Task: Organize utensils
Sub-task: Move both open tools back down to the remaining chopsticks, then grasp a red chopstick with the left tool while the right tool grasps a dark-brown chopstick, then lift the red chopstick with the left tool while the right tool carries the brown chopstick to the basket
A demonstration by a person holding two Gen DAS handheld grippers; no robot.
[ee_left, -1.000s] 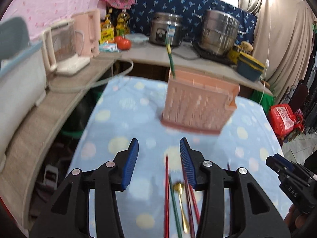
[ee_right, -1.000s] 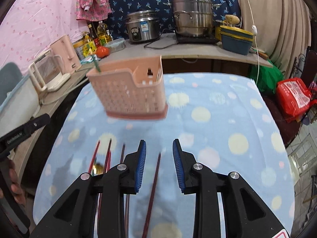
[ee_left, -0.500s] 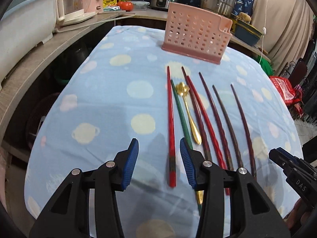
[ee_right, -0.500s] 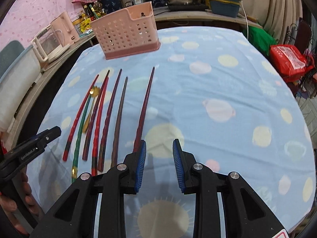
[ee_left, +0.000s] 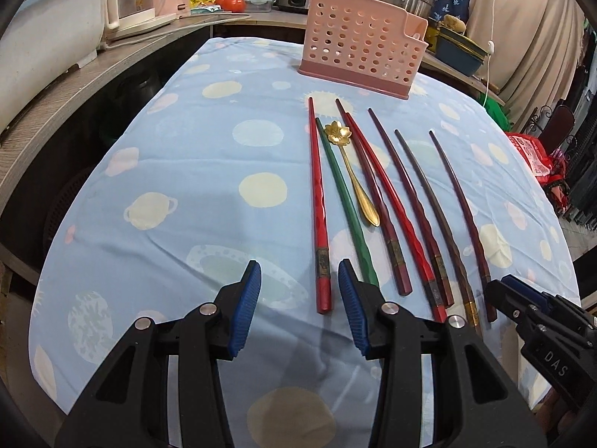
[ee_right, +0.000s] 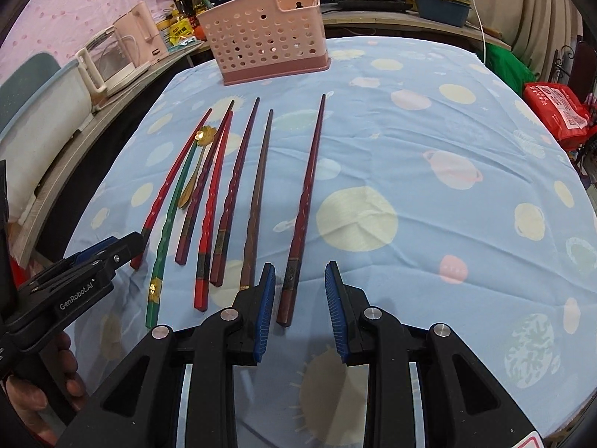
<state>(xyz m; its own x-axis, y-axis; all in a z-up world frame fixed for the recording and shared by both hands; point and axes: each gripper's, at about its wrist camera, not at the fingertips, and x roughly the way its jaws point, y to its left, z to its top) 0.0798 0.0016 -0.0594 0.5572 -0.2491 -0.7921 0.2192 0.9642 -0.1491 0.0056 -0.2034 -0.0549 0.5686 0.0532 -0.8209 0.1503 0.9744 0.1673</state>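
Room: kitchen corner, counter with pots and a kettle behind; I work over a table [ee_left: 179, 171] under a blue dotted cloth.
Rack: pink holder [ee_left: 358, 48] at the far edge, upright, well apart from both tools. A second ago it filled mid-view; now it sits high and far.
Change: both views have tipped down onto the cloth, so the whole row of utensils now shows.
Chopsticks: seven, side by side, tips toward the rack; none in it yet.
Spoon: gold spoon [ee_left: 354, 175] between the green stick and a dark red one.
Left gripper [ee_left: 298, 298]: part open, empty; butt of the red stick [ee_left: 319, 201] lies between the pads, untouched.
Right gripper [ee_right: 300, 293]: narrower gap, empty; end of the outermost dark stick [ee_right: 304, 209] between the pads.
Meaning: I judge sorting not yet begun; both tools lined up for a first pick.
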